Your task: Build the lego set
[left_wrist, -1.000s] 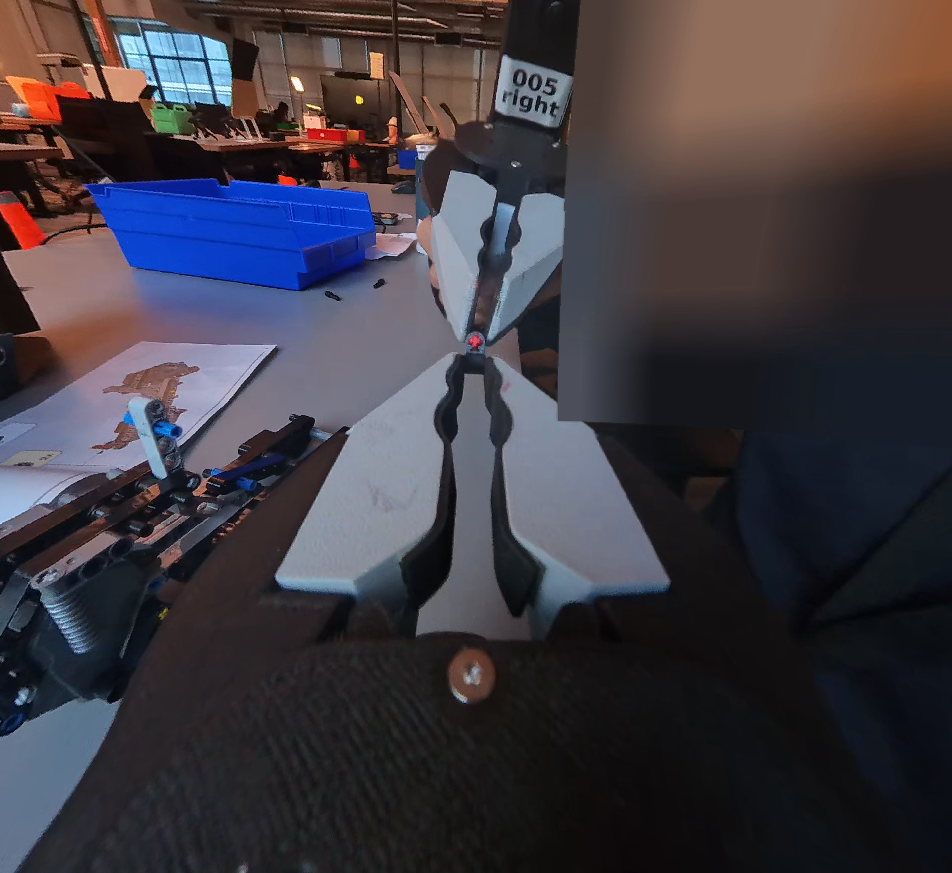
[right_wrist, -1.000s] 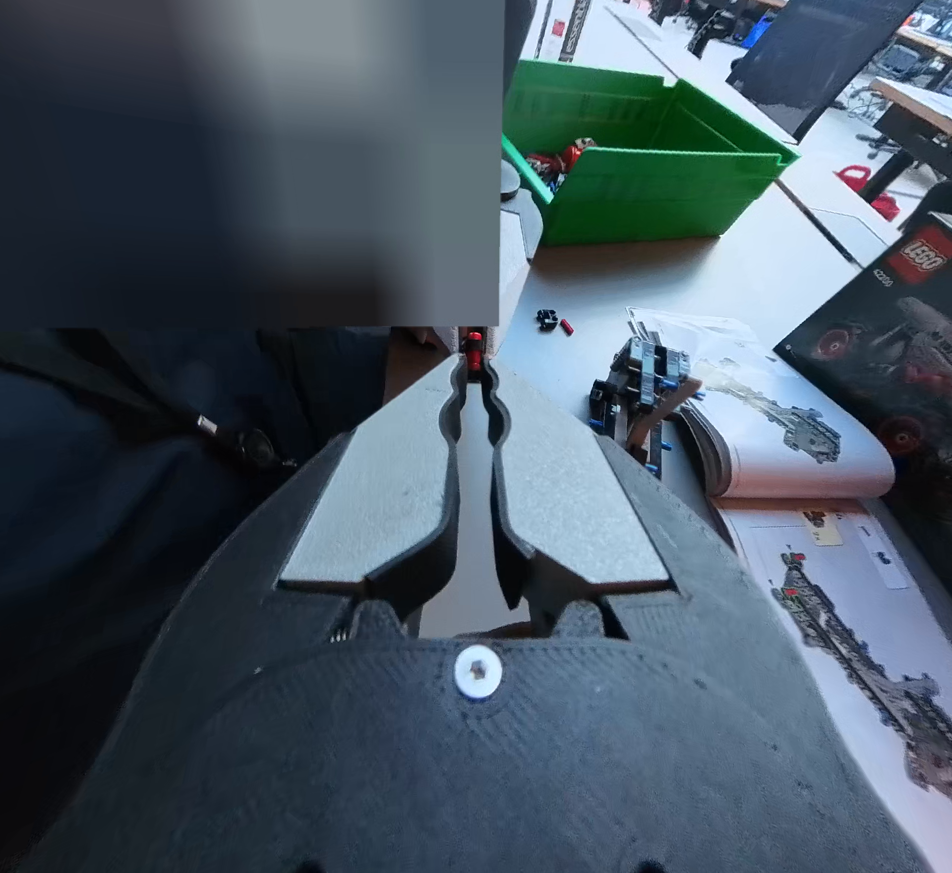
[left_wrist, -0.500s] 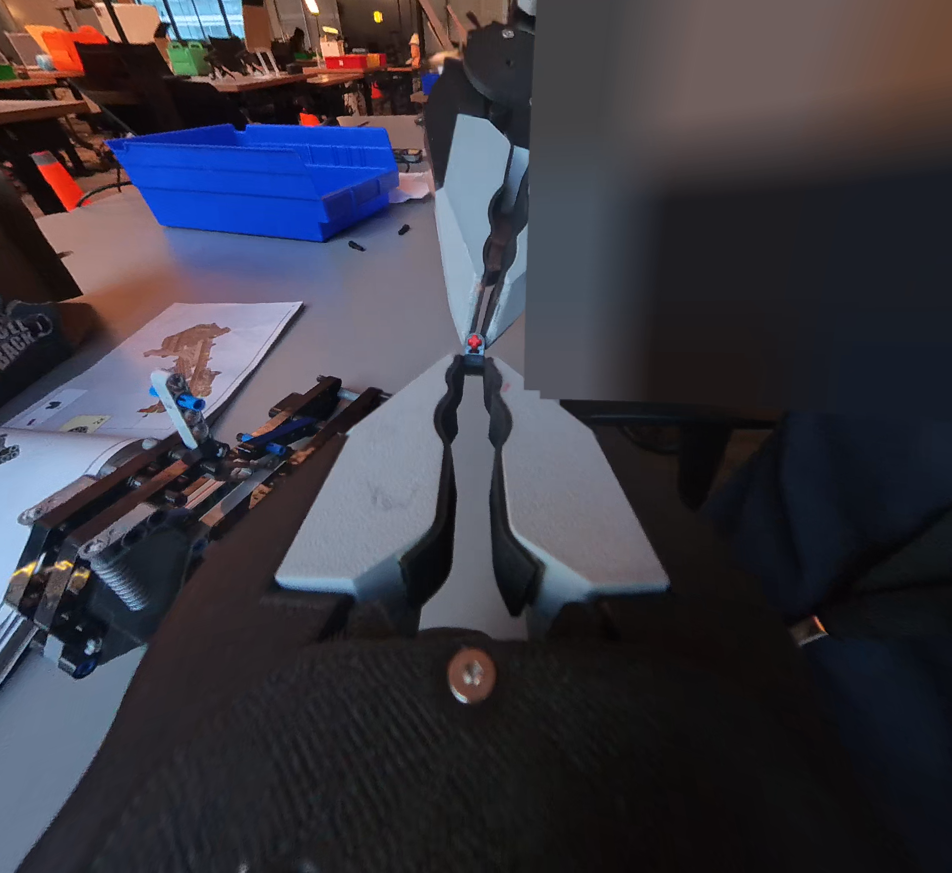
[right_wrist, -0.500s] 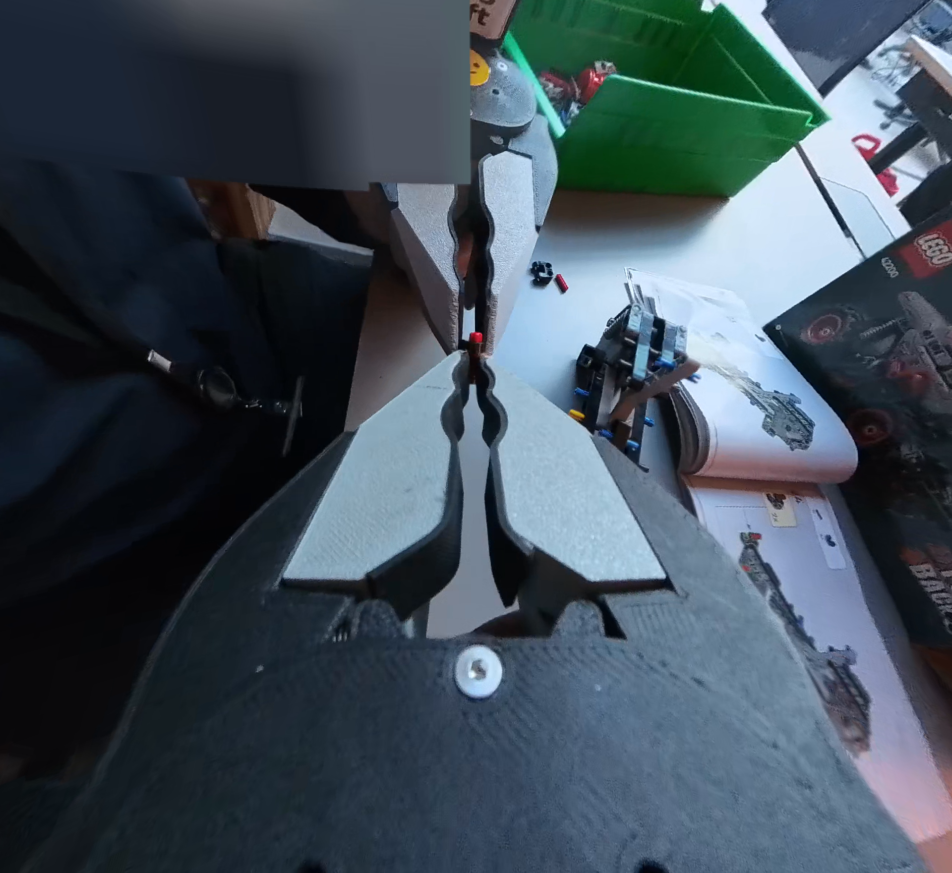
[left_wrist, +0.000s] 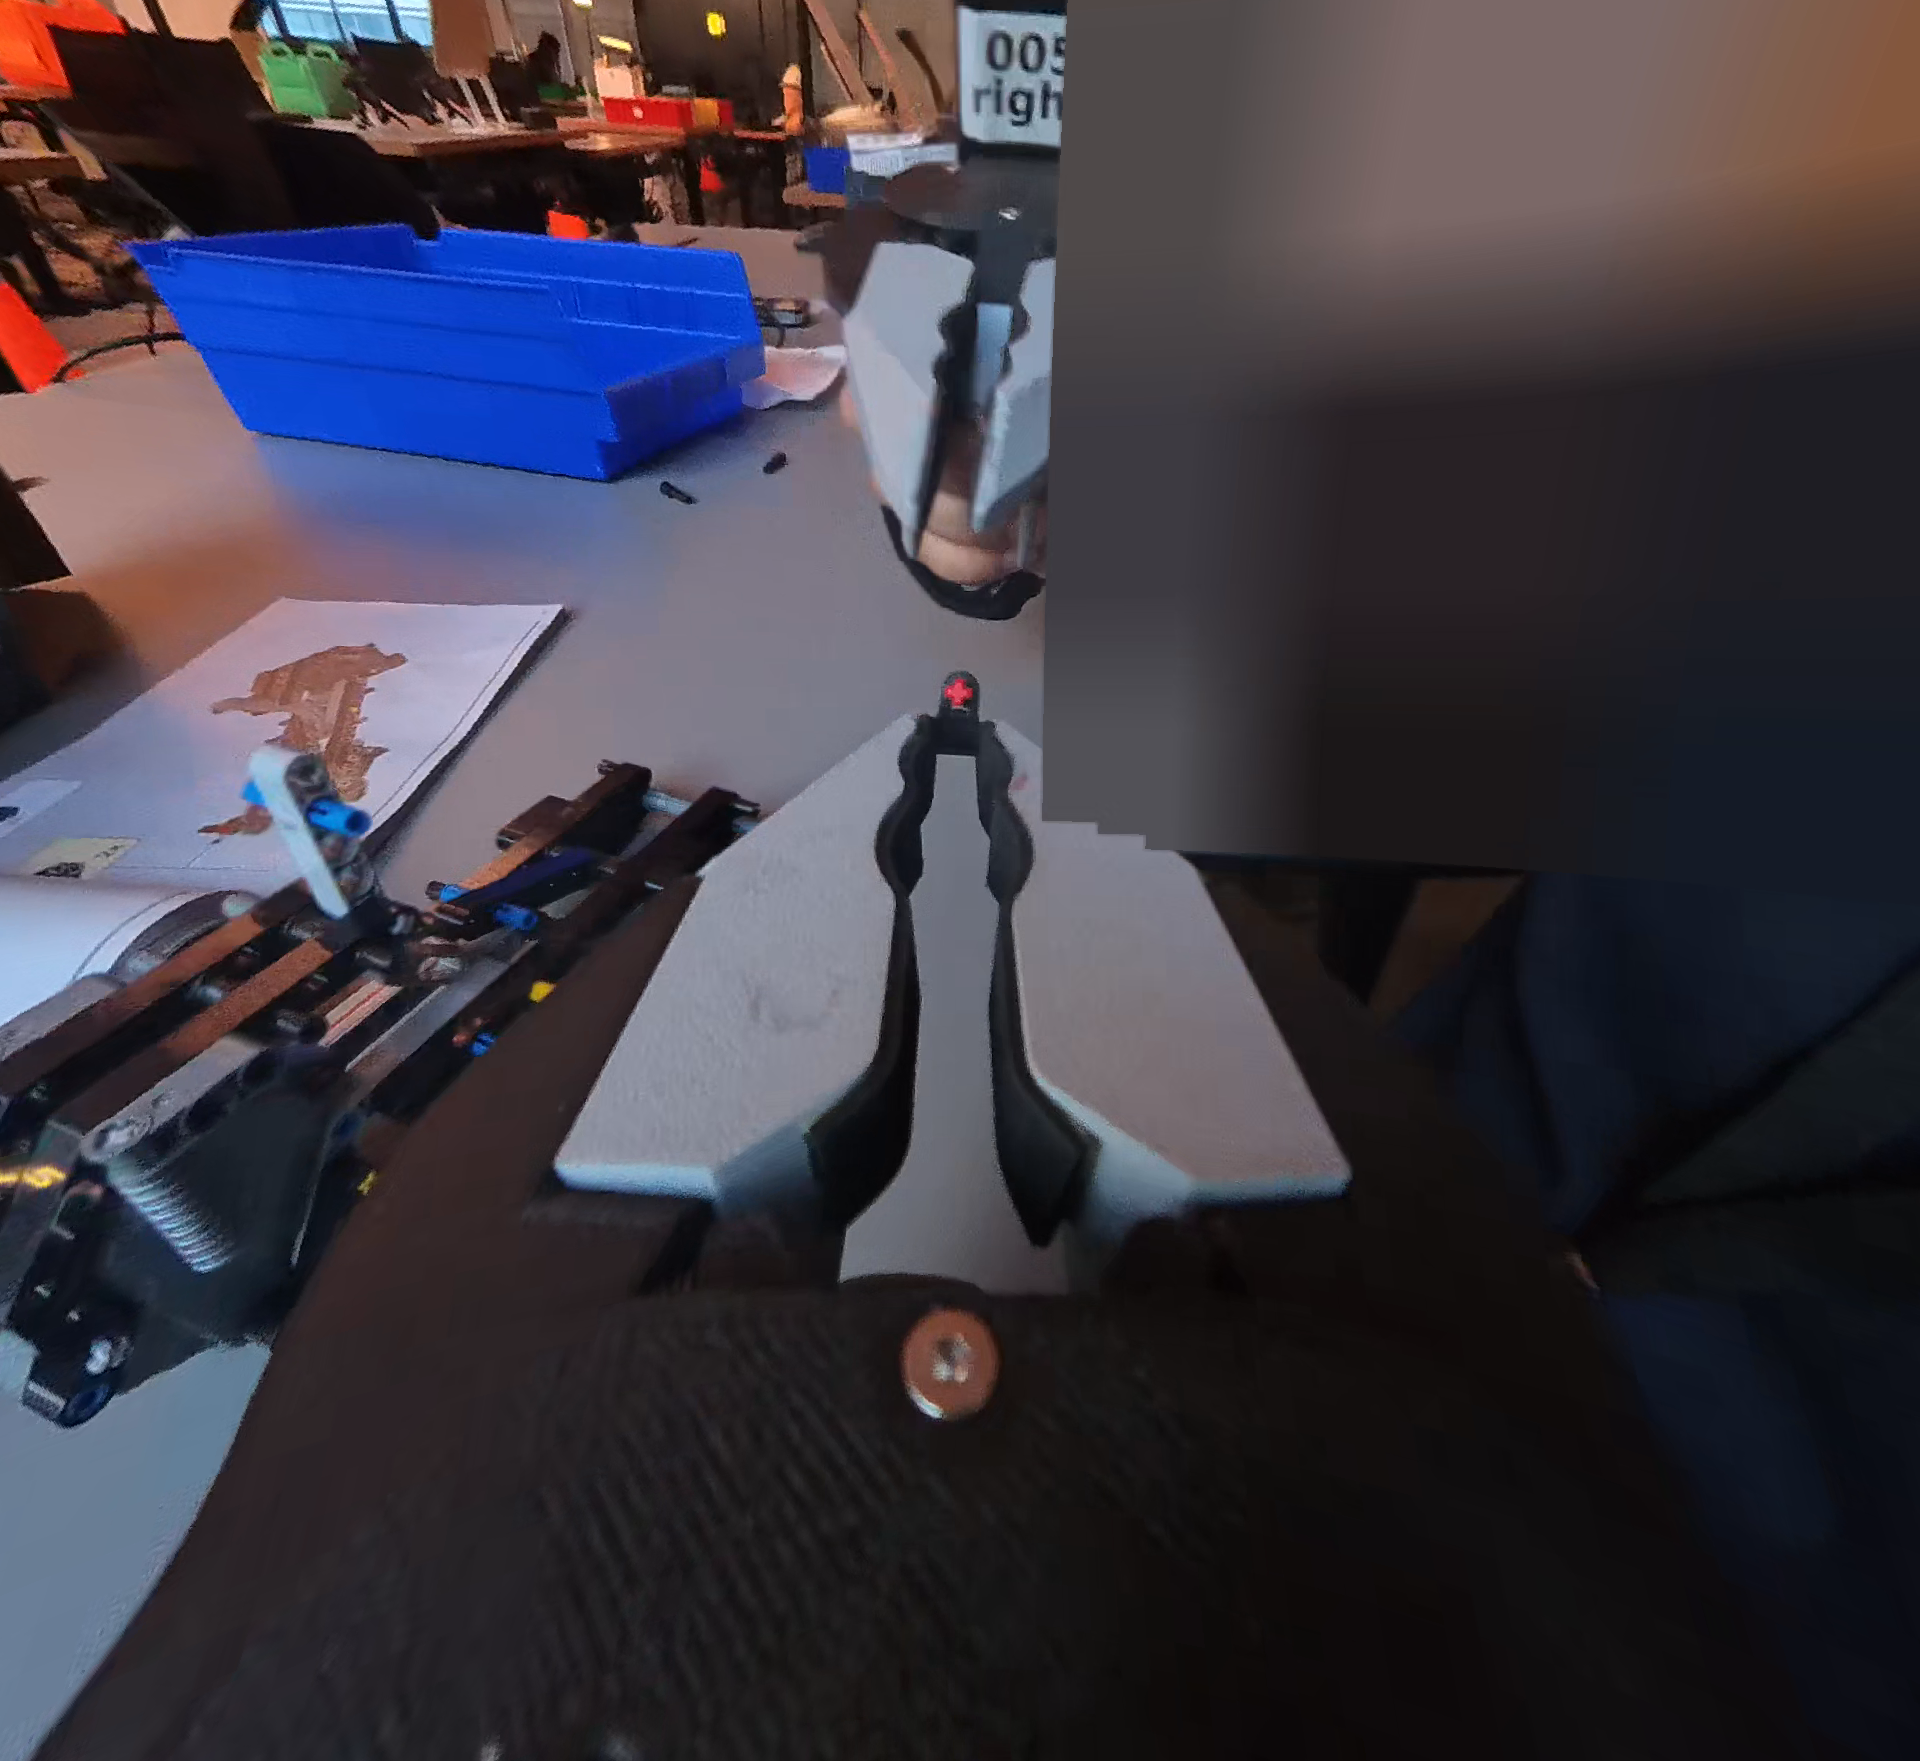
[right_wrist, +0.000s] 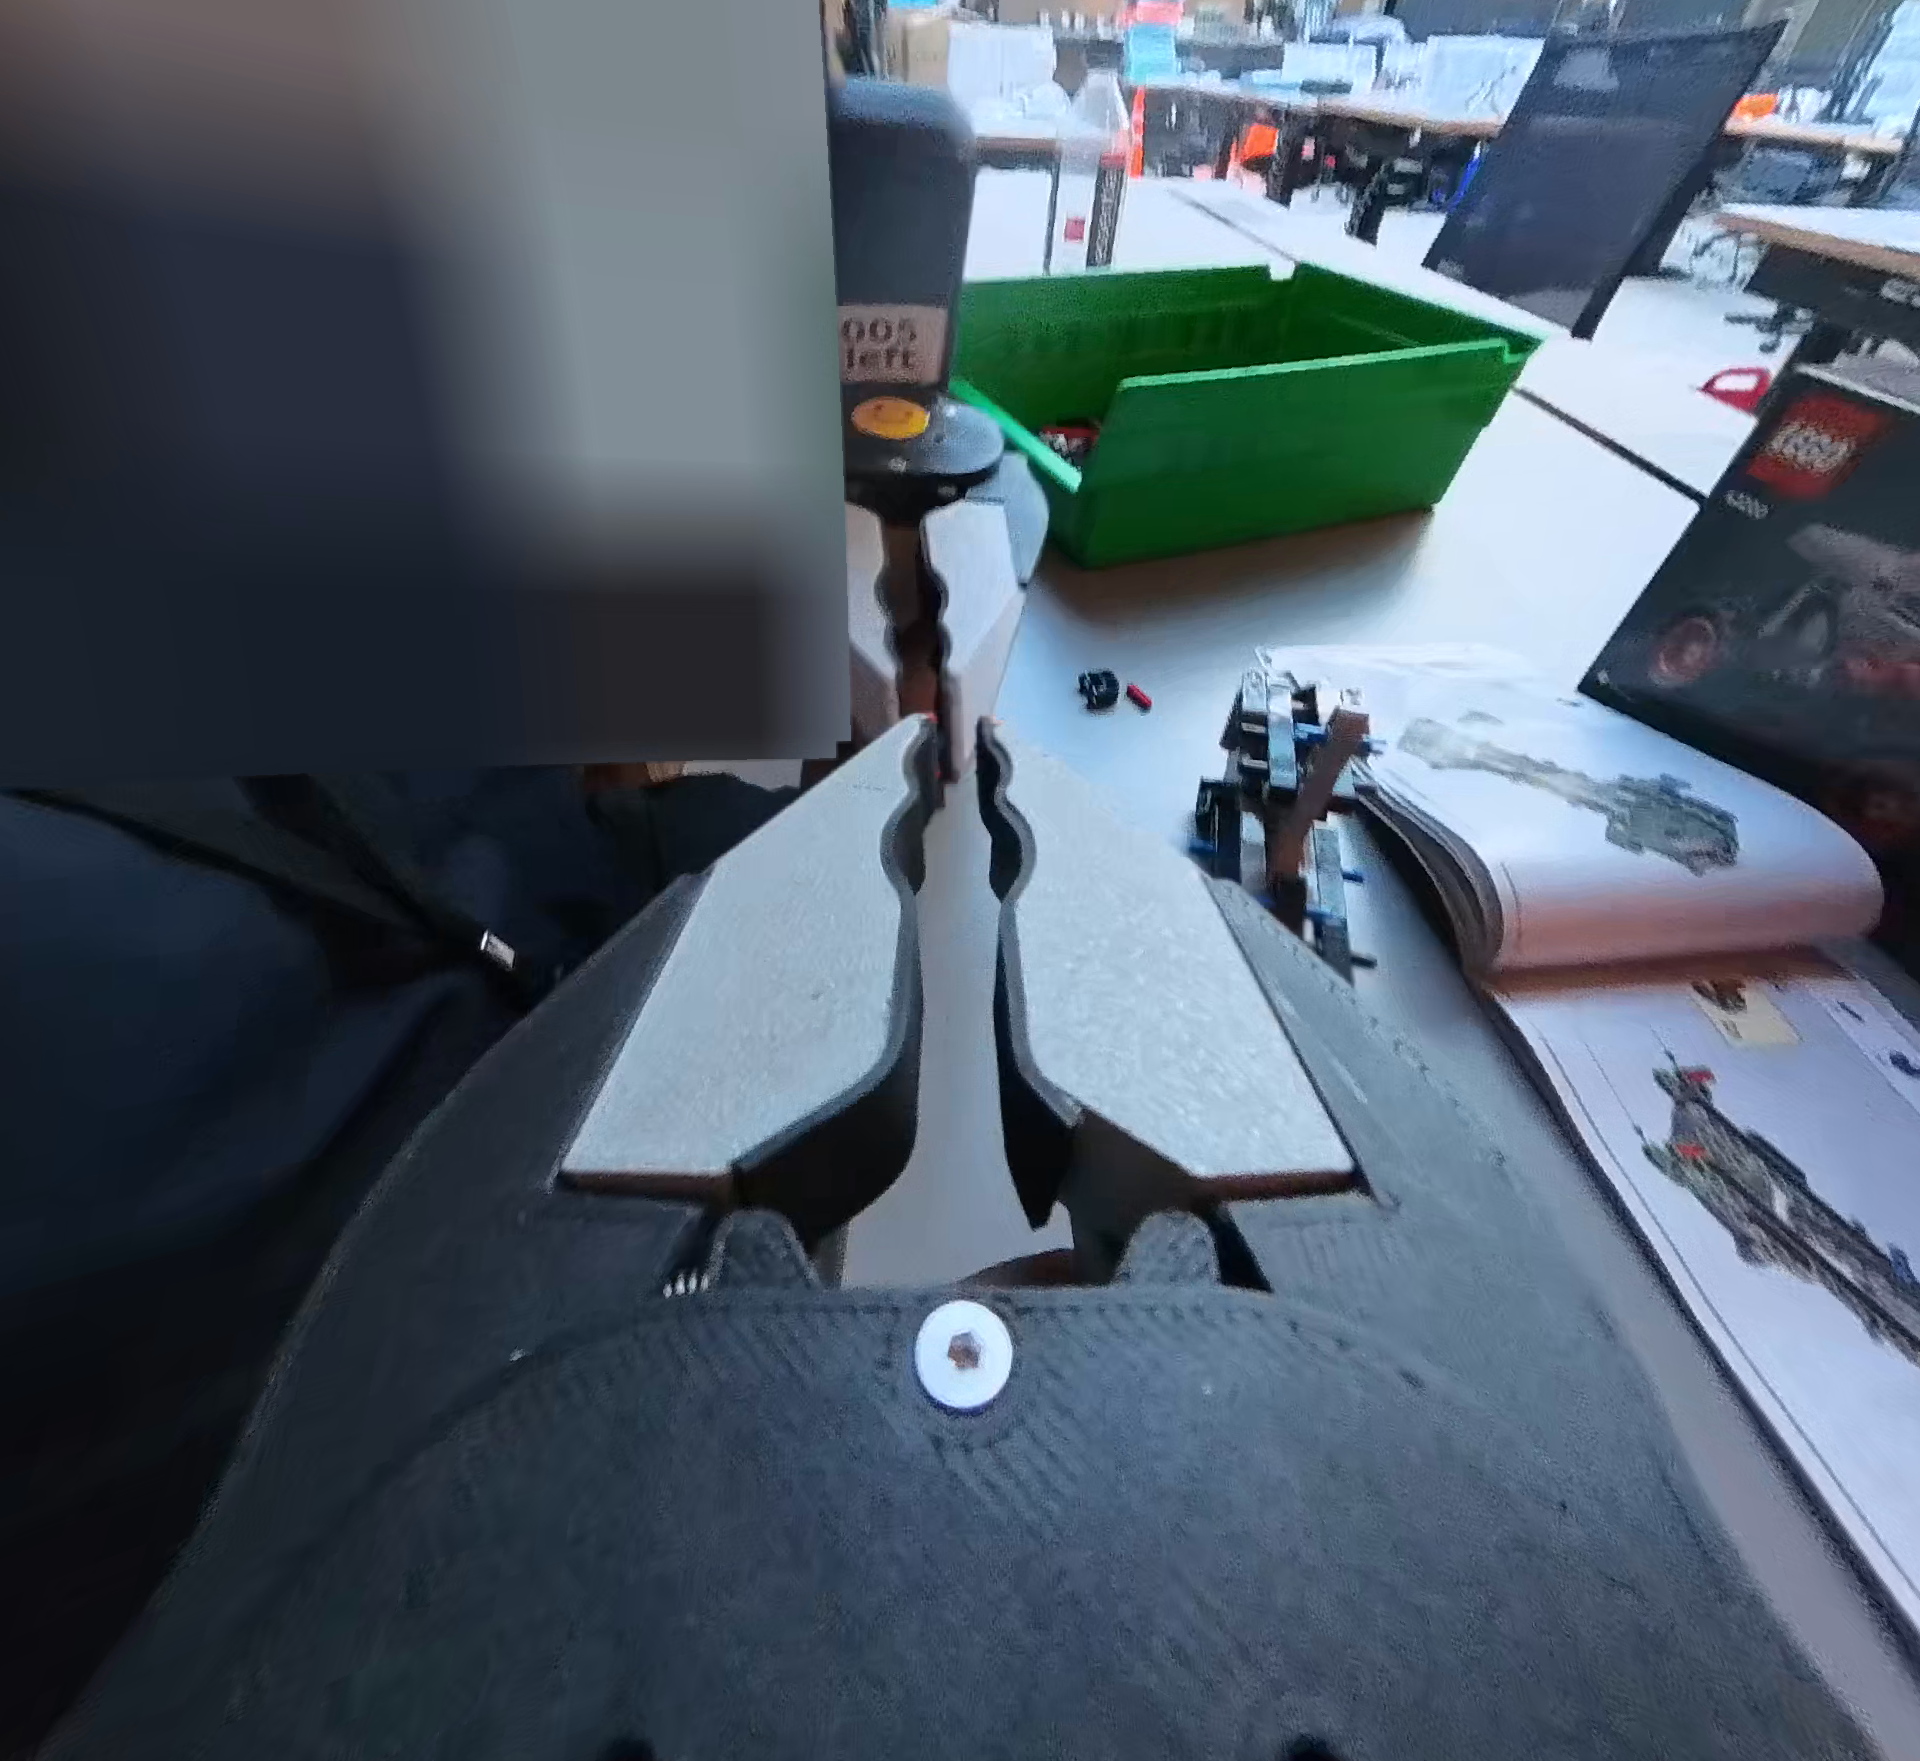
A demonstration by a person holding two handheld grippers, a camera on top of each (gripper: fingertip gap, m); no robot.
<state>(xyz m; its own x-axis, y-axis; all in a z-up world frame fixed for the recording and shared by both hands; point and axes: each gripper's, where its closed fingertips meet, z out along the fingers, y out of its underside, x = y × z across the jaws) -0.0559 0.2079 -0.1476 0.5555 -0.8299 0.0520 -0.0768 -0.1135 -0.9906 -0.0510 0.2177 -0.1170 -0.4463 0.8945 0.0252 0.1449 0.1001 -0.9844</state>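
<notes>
- Left wrist view: the left gripper (left_wrist: 957, 735) has its tongs clamped on a small black piece with a red cross-shaped end (left_wrist: 958, 693), held above the grey table (left_wrist: 644, 589).
- Left wrist view: the half-built lego model (left_wrist: 312, 973), a long frame of black and grey beams with blue pins, a spring and a white beam sticking up, lies at the left, partly on the open instruction booklet (left_wrist: 343, 703); a blue bin (left_wrist: 468, 340) stands behind.
- Left wrist view: the right gripper (left_wrist: 961, 392) hangs farther off, well apart from the piece.
- Right wrist view: the right gripper (right_wrist: 954, 755) has its tongs slightly apart, with nothing between them; the model (right_wrist: 1288, 797) stands to the right beside the booklet (right_wrist: 1621, 838), a green bin (right_wrist: 1278, 402) beyond.
- Judgement: the piece goes to the model next; keep a firm grip and line its axis with the hole before pressing.
</notes>
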